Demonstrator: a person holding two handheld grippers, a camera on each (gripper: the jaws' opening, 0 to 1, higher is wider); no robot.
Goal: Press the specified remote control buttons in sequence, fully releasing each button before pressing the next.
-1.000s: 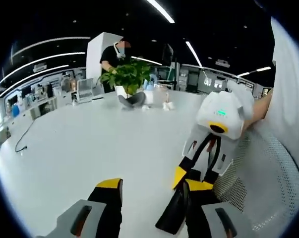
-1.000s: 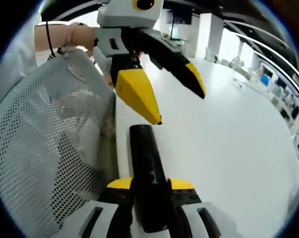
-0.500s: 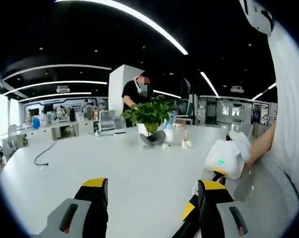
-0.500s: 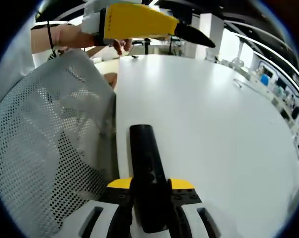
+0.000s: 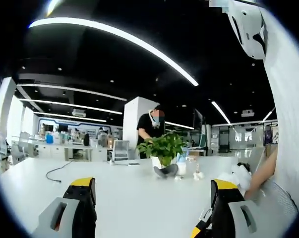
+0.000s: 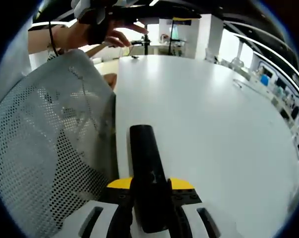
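A black remote control [image 6: 145, 168] lies lengthwise between the yellow-tipped jaws of my right gripper [image 6: 150, 184], which is shut on it just above the white table [image 6: 213, 119]. The remote's far end points up the view, and its buttons are too dark to make out. In the right gripper view, a hand [image 6: 85, 34] holds my left gripper [image 6: 119, 9] high at the top edge, well clear of the remote. In the left gripper view, my left gripper [image 5: 153, 184] stands open above the table [image 5: 124, 198] with nothing between its fingers.
A white mesh chair back [image 6: 45, 144] stands close on the left of the remote. A potted green plant [image 5: 164, 148] and small items sit at the far side of the table, with a person [image 5: 150, 125] behind them. A black cable [image 5: 55, 171] trails at far left.
My left gripper has risen up and away from the remote's far end, and its view has tilted towards the ceiling. The remote stays held in my right gripper.
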